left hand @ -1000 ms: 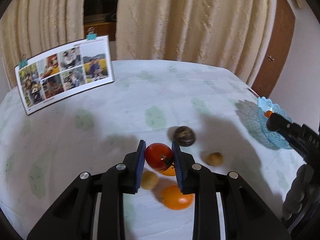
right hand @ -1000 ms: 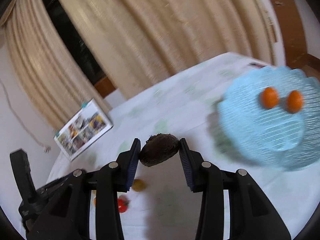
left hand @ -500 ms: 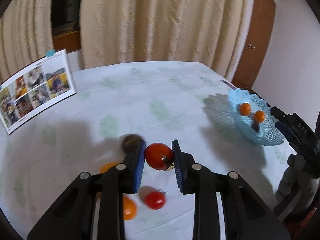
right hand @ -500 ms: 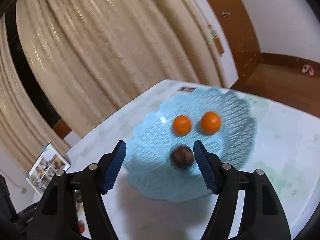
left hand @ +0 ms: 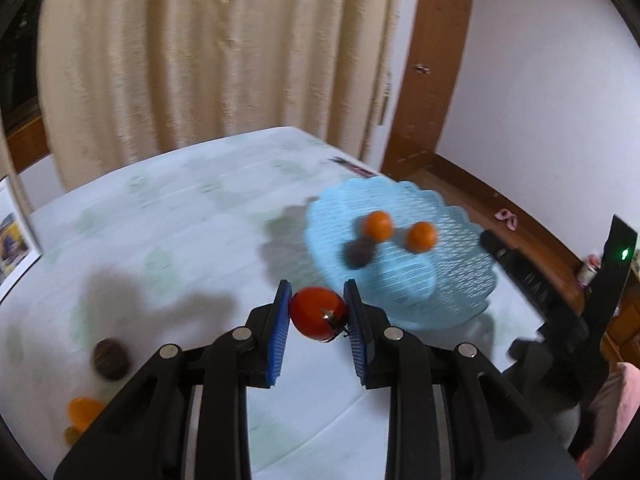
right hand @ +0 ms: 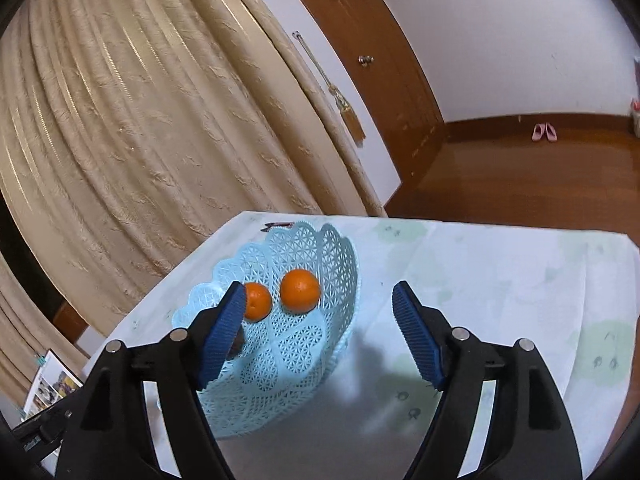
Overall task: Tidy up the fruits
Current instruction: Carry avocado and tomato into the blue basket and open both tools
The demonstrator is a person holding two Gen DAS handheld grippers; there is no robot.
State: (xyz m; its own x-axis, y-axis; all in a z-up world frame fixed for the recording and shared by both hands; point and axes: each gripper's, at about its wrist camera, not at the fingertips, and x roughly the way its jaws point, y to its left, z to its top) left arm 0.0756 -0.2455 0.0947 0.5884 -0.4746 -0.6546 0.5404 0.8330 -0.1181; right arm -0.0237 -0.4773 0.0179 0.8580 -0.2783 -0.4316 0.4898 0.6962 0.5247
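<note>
Left tongs [left hand: 317, 314] clamp a red tomato [left hand: 316, 312] near the blue basket [left hand: 460, 280]; right tongs [right hand: 318, 334] spread wide, empty.

The basket [right hand: 320, 264] is pale blue lattice, holding two orange fruits [right hand: 300, 290]. The tomato [left hand: 317, 313] is red. Gripper pads [right hand: 416, 340] are ribbed blue. The bench [right hand: 500, 280] cloth is white with faint green motifs.

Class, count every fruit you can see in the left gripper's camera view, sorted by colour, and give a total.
Orange: 3, two in the blue basket, one on the table.
Dark brown: 2, one in the basket, one on the table.
Red: 1, the tomato in the left gripper.
Total: 6, not counting a blurred brownish bit at the frame edge.
</note>
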